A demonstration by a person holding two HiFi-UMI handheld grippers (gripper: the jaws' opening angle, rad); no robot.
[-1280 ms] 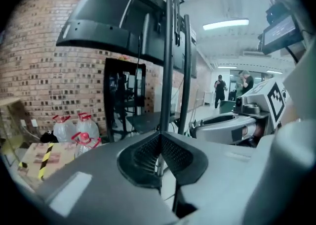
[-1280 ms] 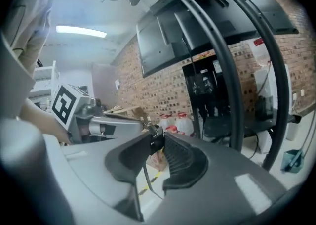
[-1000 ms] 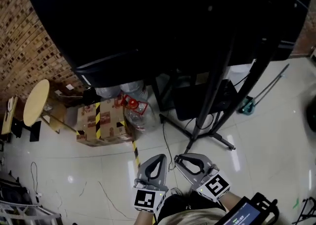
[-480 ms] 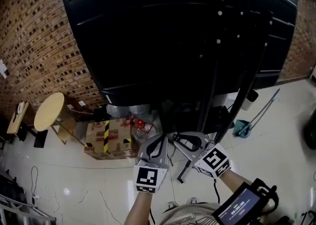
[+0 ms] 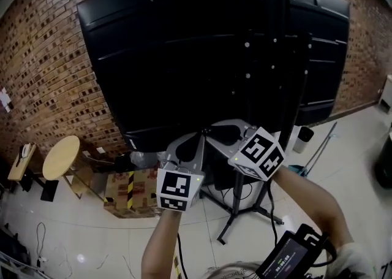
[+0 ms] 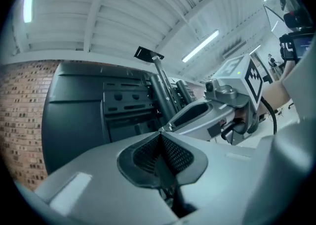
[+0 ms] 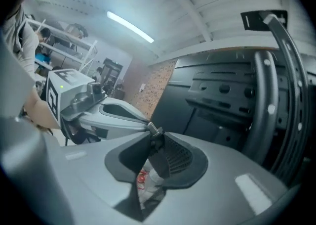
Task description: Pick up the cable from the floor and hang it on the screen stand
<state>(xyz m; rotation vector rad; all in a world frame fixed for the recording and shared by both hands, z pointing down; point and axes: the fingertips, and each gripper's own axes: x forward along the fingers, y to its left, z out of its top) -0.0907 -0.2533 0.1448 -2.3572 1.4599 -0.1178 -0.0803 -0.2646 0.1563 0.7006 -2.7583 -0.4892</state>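
Legend: the left tool (image 5: 197,138) and right tool (image 5: 212,132) are held tip to tip, high off the floor, before the back of the black screen (image 5: 171,57), just left of the screen stand (image 5: 273,57) upright. The left tool's jaws are pressed together on a thin dark run of the cable (image 6: 169,182). The right tool's jaws pinch the cable's end, whose metal plug tip protrudes at the jaw tips.

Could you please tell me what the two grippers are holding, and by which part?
The right gripper pinches the cable behind its metal plug; left gripper seemingly grips it farther along.
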